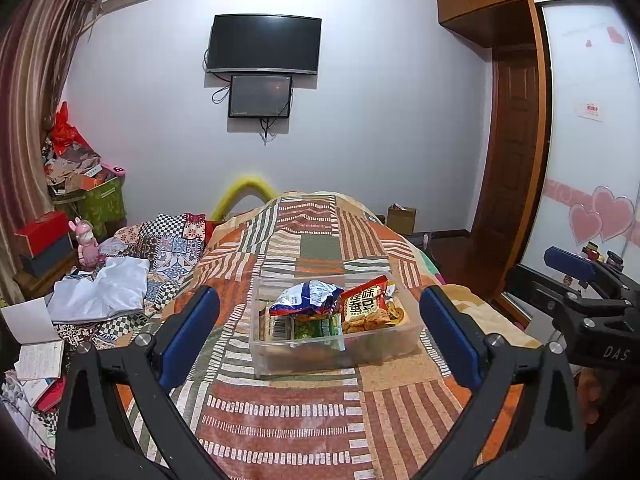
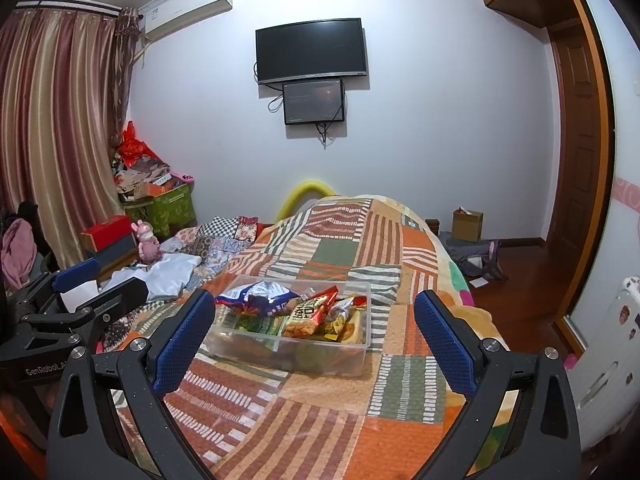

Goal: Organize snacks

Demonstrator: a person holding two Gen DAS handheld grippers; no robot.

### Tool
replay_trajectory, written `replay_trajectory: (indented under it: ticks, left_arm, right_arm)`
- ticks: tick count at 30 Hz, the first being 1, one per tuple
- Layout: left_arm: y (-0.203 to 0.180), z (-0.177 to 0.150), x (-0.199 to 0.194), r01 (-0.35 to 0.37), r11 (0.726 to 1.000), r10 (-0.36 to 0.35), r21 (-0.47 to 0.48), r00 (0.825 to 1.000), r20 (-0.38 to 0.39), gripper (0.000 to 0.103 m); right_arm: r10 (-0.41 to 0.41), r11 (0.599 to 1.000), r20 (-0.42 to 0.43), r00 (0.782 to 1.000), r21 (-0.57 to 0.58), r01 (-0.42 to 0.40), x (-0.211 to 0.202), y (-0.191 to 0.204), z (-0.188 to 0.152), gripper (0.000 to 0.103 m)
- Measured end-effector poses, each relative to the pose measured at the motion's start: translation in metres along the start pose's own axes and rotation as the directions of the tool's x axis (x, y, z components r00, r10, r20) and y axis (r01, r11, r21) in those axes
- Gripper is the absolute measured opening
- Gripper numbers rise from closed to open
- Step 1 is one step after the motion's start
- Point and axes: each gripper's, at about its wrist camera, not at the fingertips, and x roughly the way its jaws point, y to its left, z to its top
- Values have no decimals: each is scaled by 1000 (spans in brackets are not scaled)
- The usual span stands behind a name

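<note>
Both tools hang above the near end of the patchwork bedspread (image 1: 304,408), holding nothing: the left gripper (image 1: 320,328) and right gripper (image 2: 316,332) are spread wide, apparently framing the clear plastic box (image 1: 280,360) mid-bed. Snack packets, a blue bag (image 1: 306,298) and a red-orange packet (image 1: 366,306), are already inside, probably gathered for tidiness.

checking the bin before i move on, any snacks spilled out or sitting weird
Nothing has spilled onto the patchwork blanket. In the clear plastic bin, the crumpled blue-and-white snack bag and the red-and-orange snack packet lie piled at a tilt, poking above the rim rather than lying flat.
</note>
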Motion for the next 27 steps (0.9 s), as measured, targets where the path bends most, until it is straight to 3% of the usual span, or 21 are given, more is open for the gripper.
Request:
replay_trajectory:
  ticks: [27]
  left_arm:
    - [-1,3,-3,10,1000,-10,-1,1000,11,101]
  right_arm:
    - [10,1000,2,1000,3,-10,-3,5,0,100]
